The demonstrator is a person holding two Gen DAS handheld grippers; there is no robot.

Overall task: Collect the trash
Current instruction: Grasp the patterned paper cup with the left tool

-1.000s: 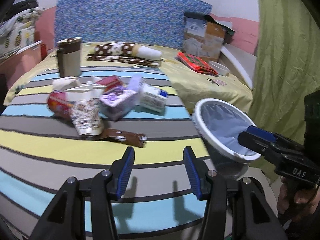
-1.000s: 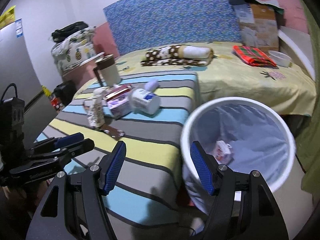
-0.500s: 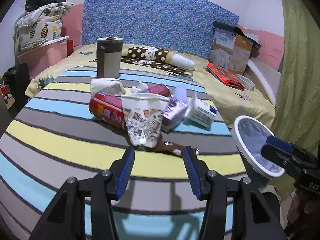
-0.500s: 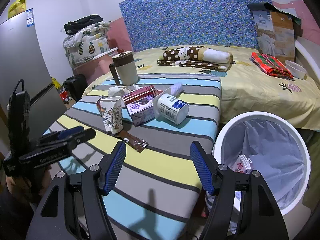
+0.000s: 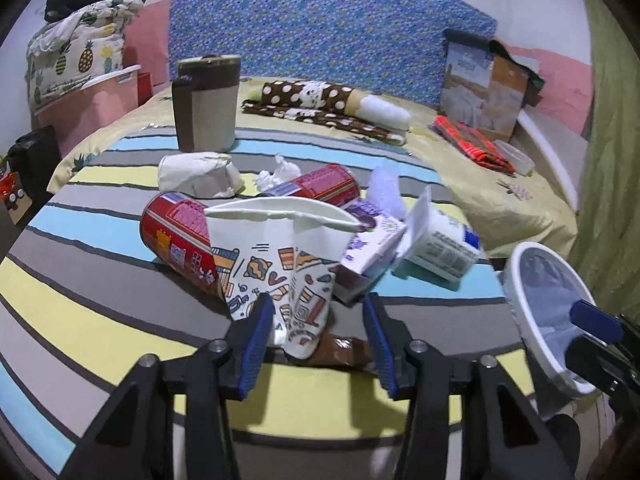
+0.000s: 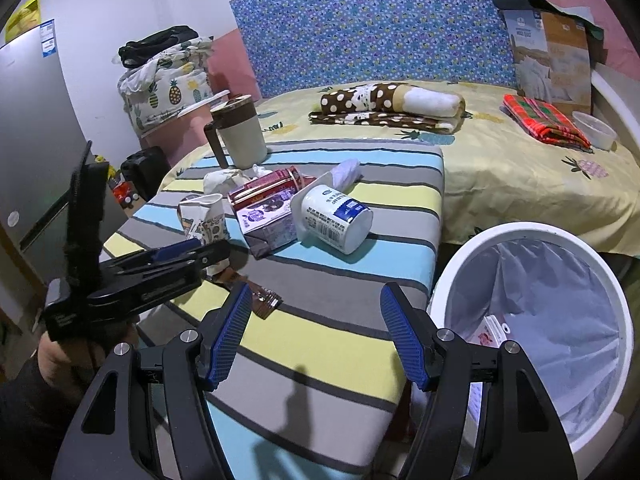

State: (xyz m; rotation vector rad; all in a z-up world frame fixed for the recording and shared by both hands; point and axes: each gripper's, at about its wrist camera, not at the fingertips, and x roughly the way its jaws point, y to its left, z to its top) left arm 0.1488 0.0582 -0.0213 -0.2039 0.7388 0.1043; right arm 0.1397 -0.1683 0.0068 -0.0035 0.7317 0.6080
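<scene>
A crumpled printed paper cup (image 5: 280,264) lies in a pile of trash on the striped board (image 5: 100,320). My left gripper (image 5: 318,308) reaches around its base. The jaws are closing; the left pad is at the cup and the right pad stands clear of it. A brown wrapper (image 5: 344,350) lies under the cup. Two red cans (image 5: 176,228), a purple carton (image 5: 368,248) and a white tub (image 5: 440,244) lie behind. My right gripper (image 6: 316,296) hangs open and empty over the board's near edge, beside the lined white bin (image 6: 452,272).
A lidded mug (image 5: 208,104) and a wad of tissue (image 5: 196,174) sit behind the pile. The bed beyond carries a dotted blanket roll (image 6: 384,104), a red cloth (image 6: 544,120) and a box (image 6: 552,52). A grey fridge (image 6: 32,140) stands at the left.
My left gripper has come forward and down to the pile, its jaws have narrowed, and the paper cup now sits between them. The right gripper has drifted sideways, still open.
</scene>
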